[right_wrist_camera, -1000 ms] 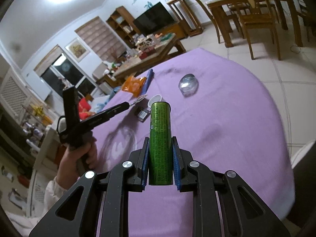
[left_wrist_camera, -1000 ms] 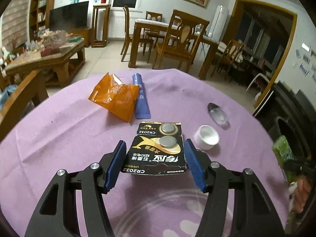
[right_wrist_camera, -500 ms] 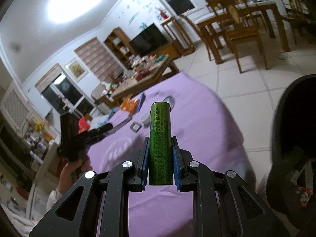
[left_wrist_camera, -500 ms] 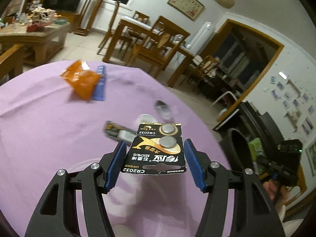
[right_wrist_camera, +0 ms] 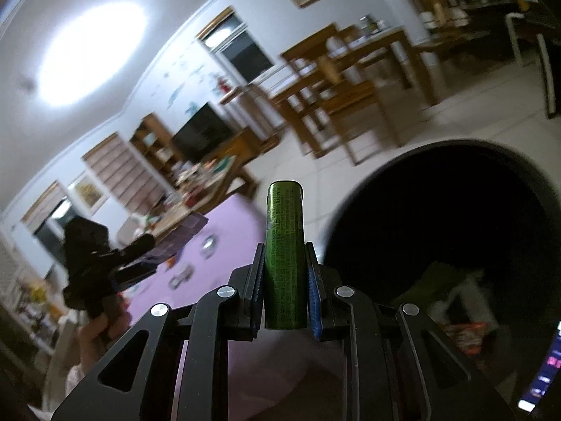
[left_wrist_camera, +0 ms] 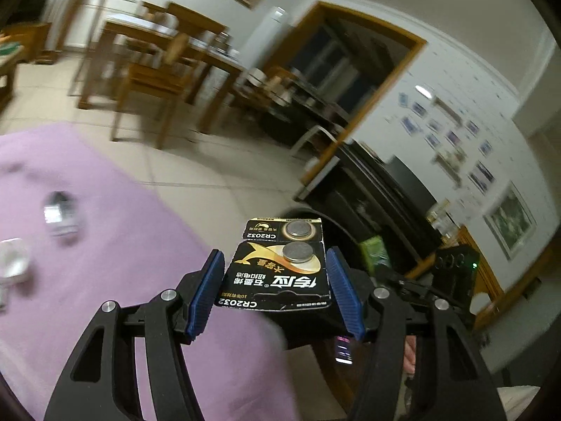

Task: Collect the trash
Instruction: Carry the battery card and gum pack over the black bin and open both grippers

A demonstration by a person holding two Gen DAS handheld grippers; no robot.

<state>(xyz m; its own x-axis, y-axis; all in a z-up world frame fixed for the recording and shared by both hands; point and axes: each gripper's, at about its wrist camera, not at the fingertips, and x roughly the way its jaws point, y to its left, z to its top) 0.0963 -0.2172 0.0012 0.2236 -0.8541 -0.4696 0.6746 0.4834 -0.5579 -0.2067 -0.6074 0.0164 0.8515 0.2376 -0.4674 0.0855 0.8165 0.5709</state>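
- Broadly, the desk point(left_wrist_camera: 105, 245) under its purple cloth is the landmark; it fills the lower left of the left wrist view and shows again as a purple patch point(right_wrist_camera: 224, 231) in the right wrist view.
- Just off the desk's edge stands a dark round trash bin point(right_wrist_camera: 455, 217), its wide mouth open toward the right wrist camera; blurred wrappers lie inside, low on its far side from the desk.
- Past the desk edge, toward the bin, the left gripper point(left_wrist_camera: 277, 280) has its blue fingers point(left_wrist_camera: 207, 291) set moderately apart and pressed on the two side edges of a black battery card point(left_wrist_camera: 280, 273), which lies flat between them with two coin cells showing on top.
- Seen from the right wrist, that same gripper point(right_wrist_camera: 115, 263) hangs above the desk, carried by a hand point(right_wrist_camera: 101, 329).
- Between desk and bin, the right gripper point(right_wrist_camera: 284, 287) has its fingers drawn narrow, clamping a green tube point(right_wrist_camera: 284, 245) that sticks out forward past their tips.
- On the desk, well away from the bin, lie a blurred shiny foil piece point(left_wrist_camera: 59, 214) and a small white cup point(left_wrist_camera: 12, 259) near the left edge.
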